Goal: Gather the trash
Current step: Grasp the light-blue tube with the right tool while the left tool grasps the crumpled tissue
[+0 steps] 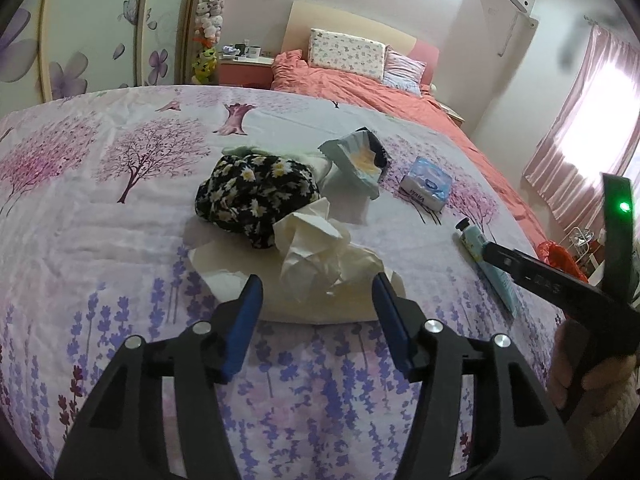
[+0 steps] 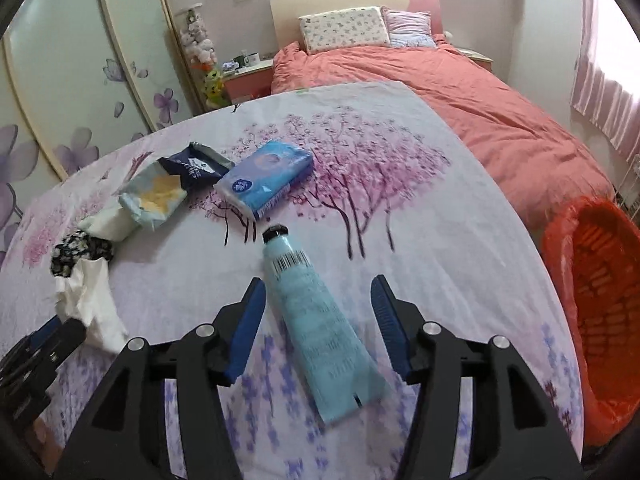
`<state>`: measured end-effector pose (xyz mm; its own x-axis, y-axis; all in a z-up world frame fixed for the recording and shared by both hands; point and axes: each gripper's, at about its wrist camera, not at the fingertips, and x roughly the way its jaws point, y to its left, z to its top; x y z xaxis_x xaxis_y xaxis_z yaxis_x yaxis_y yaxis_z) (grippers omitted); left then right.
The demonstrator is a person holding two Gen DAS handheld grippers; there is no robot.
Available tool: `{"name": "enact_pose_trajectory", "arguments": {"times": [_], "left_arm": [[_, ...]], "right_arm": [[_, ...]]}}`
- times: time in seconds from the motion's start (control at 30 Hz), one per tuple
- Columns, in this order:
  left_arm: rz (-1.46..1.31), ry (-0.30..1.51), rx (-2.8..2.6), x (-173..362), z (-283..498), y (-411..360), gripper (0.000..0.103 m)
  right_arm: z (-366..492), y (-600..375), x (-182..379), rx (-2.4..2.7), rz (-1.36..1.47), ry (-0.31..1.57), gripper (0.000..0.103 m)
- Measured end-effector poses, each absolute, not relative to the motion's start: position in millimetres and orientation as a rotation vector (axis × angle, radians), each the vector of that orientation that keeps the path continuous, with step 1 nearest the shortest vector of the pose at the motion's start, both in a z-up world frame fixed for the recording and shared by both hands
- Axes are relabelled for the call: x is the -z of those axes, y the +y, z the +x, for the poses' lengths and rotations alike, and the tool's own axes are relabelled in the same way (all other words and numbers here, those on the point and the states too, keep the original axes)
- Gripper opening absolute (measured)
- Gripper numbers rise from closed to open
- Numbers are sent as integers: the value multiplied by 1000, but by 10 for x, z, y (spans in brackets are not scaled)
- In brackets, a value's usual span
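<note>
The left gripper [image 1: 318, 294] stood with its fingers apart, holding nothing, at the near edge of a crumpled tissue [image 1: 316, 248] that lay on the flower-print sheet [image 1: 100, 240] beside a black floral cloth [image 1: 256, 196]. The right gripper [image 2: 318, 296] was likewise open and empty, its fingers either side of a blue tube [image 2: 316, 320] lying flat on the sheet. An opened wrapper [image 2: 160, 196] and a blue tissue pack [image 2: 264, 178] lay farther back. A red-lined bin [image 2: 592, 320] stood off the right edge.
</note>
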<state>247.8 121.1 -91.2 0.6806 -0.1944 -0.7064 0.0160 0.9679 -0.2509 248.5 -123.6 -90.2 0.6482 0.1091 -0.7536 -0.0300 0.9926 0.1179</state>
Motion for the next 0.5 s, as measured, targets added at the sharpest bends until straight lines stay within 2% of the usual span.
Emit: {"name": "enact_pose_trajectory", "arguments": {"times": [0.07, 0.17, 0.27, 0.5], "left_arm": [[-234, 815, 119, 908, 2474, 1222, 57], [-228, 812, 121, 902, 2461, 1231, 57], [-228, 812, 123, 907, 2456, 1238, 56], [-230, 802, 132, 892, 2467, 1214, 61]], "right_arm": [[2559, -1155, 956, -83, 69, 872, 55], [2621, -1086, 984, -74, 32, 874, 45], [2627, -1065, 973, -82, 25, 875, 28], [2560, -1341, 967, 50, 63, 874, 28]]}}
